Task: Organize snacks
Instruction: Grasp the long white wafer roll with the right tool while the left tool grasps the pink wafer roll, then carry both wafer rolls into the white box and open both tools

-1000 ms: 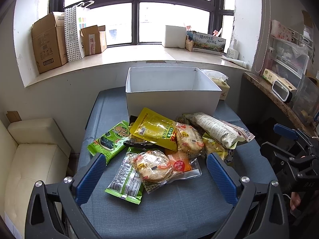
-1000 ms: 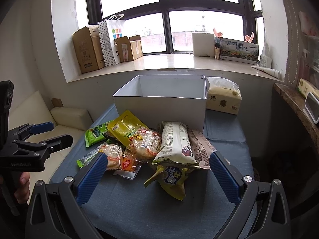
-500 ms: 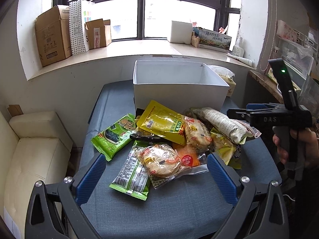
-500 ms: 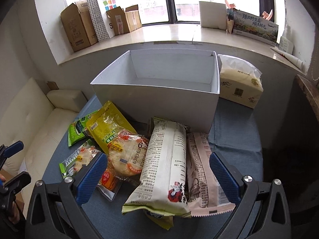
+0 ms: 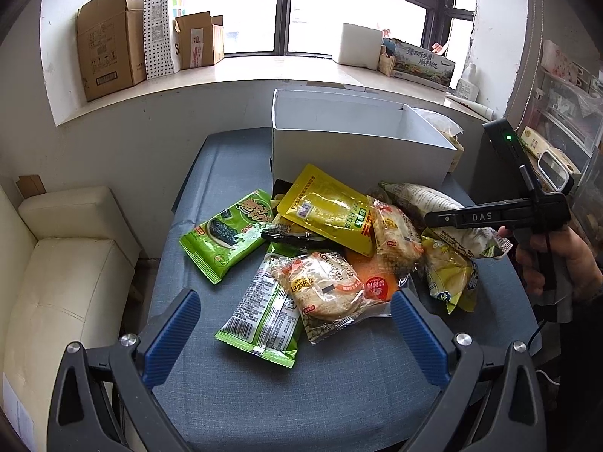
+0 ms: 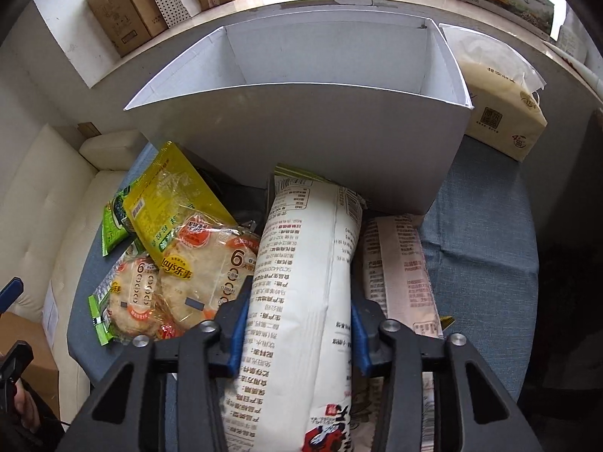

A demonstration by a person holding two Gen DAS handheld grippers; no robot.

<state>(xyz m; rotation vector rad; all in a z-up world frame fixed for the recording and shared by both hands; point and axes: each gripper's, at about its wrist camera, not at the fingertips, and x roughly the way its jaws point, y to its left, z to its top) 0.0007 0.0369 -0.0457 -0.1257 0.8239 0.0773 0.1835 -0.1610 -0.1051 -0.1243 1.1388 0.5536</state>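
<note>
**Snacks heaped on the desk before the white box**

Snacks piled on a blue-clothed desk [image 5: 339,388], just in front of an open white box [image 5: 350,150]. From the left: a cream sofa [image 5: 64,271] beside the desk, partly cut off by the frame. Next, a green seaweed packet [image 5: 230,233] at the pile's left edge; nearer, a green-and-white packet [image 5: 264,316] lying back-side up, half under a round rice-cracker pack [image 5: 320,286]. Above these, a yellow pouch [image 5: 328,211] resting over a dark wrapper, mostly hidden. Left gripper [image 5: 294,335] low in the near foreground, blue fingers [image 5: 169,335] spread wide, nothing between them, hovering short of the pile.

Further right, a second cracker pack [image 6: 203,263] with readable branding only in the right wrist view. Then the long white snack bag [image 6: 305,301], clamped at its middle between the closed-in fingers [image 6: 237,327] of the right gripper [image 6: 297,329]; lower end cut off by the frame. In the left wrist view, only the side of that gripper visible, held in a hand [image 5: 557,263], blocking part of the bag. Beside the bag, a pale pink packet [image 6: 399,271], largely hidden from the left wrist. Yellow bag beneath, barely seen.

Right of the box, a tissue pack [image 6: 497,113]. Behind, a stone windowsill [image 5: 264,71] under large windows, carrying cardboard boxes [image 5: 109,41]. Box interior bare where visible.
</note>
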